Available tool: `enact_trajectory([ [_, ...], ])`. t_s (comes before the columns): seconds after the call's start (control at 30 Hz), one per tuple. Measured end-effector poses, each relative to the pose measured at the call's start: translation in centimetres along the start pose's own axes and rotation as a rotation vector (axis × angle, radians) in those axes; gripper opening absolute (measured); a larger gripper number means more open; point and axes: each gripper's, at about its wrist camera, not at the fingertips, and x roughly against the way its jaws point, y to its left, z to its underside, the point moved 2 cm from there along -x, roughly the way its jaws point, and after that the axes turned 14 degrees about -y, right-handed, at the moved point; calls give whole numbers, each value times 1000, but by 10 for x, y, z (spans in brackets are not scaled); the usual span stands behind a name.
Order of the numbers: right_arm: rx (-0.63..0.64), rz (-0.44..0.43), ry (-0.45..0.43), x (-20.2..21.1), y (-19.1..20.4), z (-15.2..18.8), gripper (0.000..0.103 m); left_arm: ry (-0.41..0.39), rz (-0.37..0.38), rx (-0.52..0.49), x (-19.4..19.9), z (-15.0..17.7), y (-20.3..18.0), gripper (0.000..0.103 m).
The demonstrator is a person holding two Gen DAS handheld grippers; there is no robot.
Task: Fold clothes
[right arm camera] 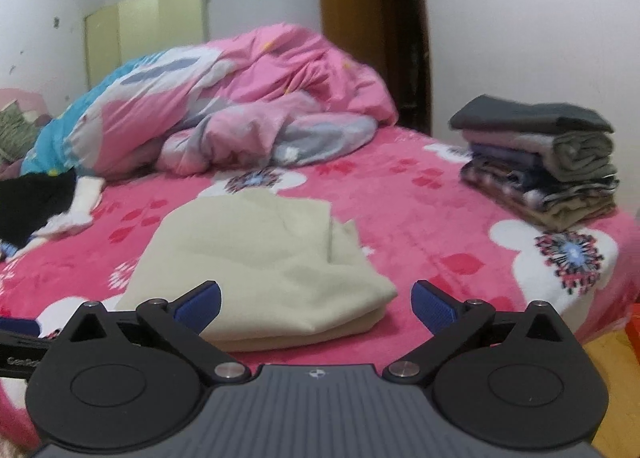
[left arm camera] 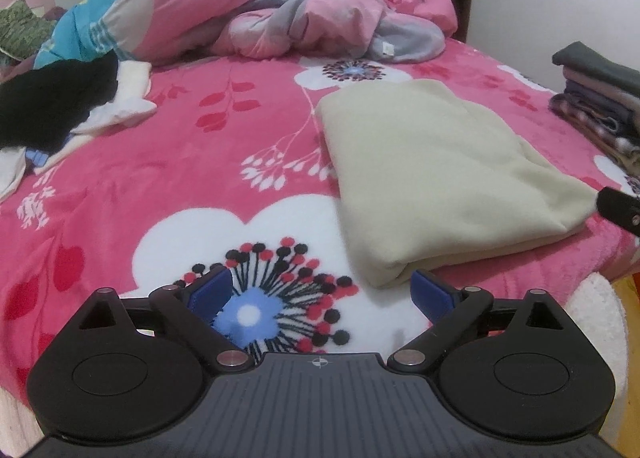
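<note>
The cream garment (left arm camera: 432, 173) lies folded on the bed (left arm camera: 200, 177), not yet on the folded stack (right arm camera: 540, 161). The left claw (left arm camera: 322, 294) and right claw (right arm camera: 316, 300) stand apart, empty; the black-and-white clothes (left arm camera: 56, 105) look unfolded.

This is a bedroom in a home. A bed (right arm camera: 400, 193) with a pink flowered blanket fills the room, and a crumpled pink duvet (right arm camera: 240, 105) lies on it. A wardrobe (right arm camera: 144, 33) stands at the white wall, beside a brown wooden door (right arm camera: 352, 33).
</note>
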Motion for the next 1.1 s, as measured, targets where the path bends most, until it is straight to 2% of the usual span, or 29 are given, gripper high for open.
enact_trajectory([
  [0.5, 3, -58, 5, -4, 1, 4, 103, 48, -26, 7, -11, 5, 3, 98],
  [0.63, -56, -102, -3, -4, -5, 2, 103, 55, -21, 21, -14, 6, 5, 98],
  [0.77, -178, -138, 19, -11, -25, -5, 103, 25, 58, 97, -16, 5, 13, 98],
  [0.9, -309, -170, 58, -30, -61, -11, 103, -26, 128, 150, -27, -4, 21, 99],
  [1.1, -515, -304, 163, -92, -111, -8, 101, -3, 263, 256, -58, -17, 30, 98],
])
